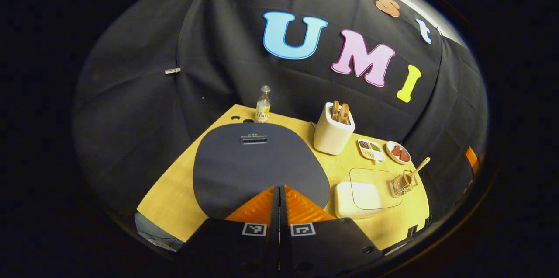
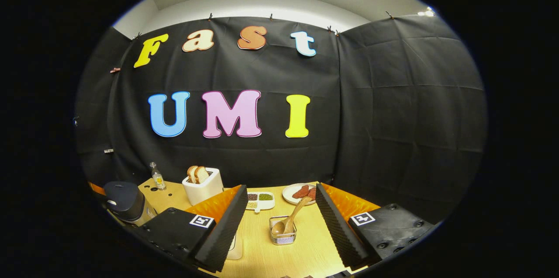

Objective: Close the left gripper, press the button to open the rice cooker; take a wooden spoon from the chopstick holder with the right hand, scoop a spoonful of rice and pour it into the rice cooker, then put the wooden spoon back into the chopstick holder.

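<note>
The dark rice cooker [image 1: 257, 164] stands with its lid down in the left gripper view. My left gripper [image 1: 279, 188] is shut, its tips over the lid's near edge; the button is hidden beneath them. A wooden spoon [image 1: 419, 168] leans in the wire chopstick holder [image 1: 402, 184] at the right, beside the white rice container [image 1: 367, 197] with a clear lid. In the right gripper view my right gripper [image 2: 280, 190] is open and holds nothing, and the holder [image 2: 283, 233] with the spoon [image 2: 293, 216] sits on the table between and beyond its fingers. The cooker [image 2: 126, 201] is far left there.
On the wooden table [image 1: 174, 190] a white toaster [image 1: 332, 133] with bread stands behind the cooker, with a small bottle [image 1: 263, 105] at the back edge. A divided tray of grains [image 1: 370, 149] and a plate of red food [image 1: 398, 152] lie beyond the holder.
</note>
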